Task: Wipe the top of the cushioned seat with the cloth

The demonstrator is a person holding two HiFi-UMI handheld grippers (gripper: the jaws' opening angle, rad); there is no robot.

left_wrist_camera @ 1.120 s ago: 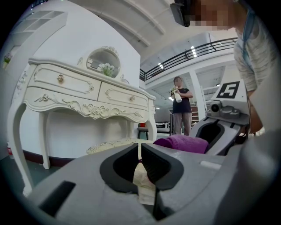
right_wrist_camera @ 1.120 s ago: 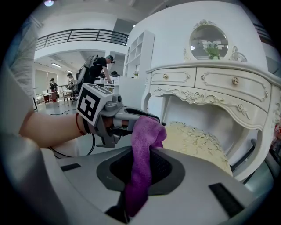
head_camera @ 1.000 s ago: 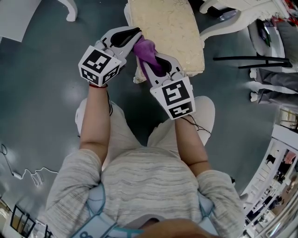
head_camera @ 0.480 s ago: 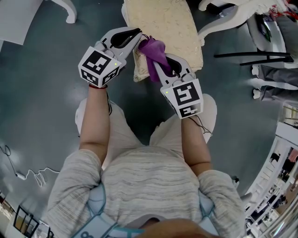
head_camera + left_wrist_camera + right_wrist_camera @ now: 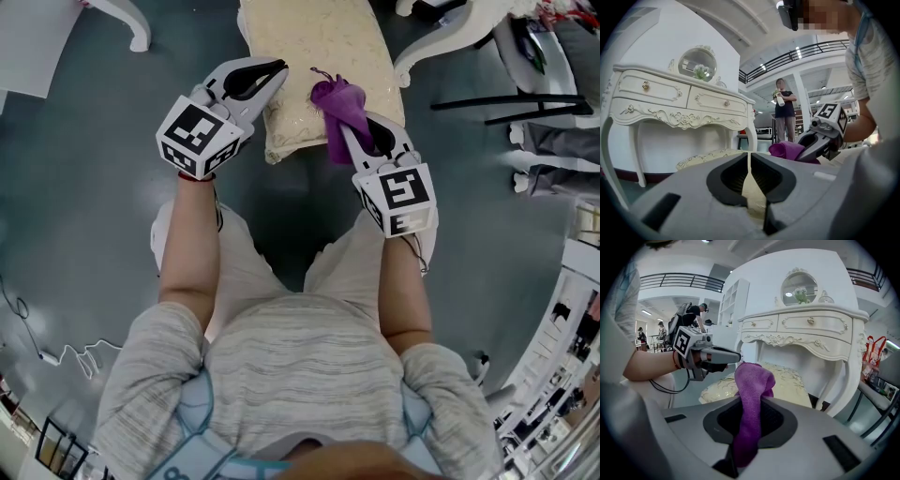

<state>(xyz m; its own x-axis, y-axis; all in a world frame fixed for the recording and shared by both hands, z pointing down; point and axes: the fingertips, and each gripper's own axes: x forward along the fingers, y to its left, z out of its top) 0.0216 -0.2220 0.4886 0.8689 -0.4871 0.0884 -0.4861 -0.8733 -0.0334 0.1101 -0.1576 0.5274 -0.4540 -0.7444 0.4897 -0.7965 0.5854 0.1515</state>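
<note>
1. Overhead, in the head view, the cushioned seat sits at the upper middle of the frame. My left gripper reaches in from the left, its tips at the seat's left edge. My right gripper comes up from the lower right with the purple cloth bunched at its tips, over the seat's near right corner. I cannot tell whether the cloth presses on the cushion.
2. Next, in the left gripper view, my left gripper's jaws are pressed together with only a thin slit between them and nothing caught in it. Beyond them lies the seat under a white dressing table. At right of centre my right gripper holds the cloth. A person stands far behind.
3. Last, in the right gripper view, my right gripper pinches the cloth, which stands up between the jaws in a folded hump. The seat lies just past it, my left gripper comes in from the left, and the dressing table rises behind.
</note>
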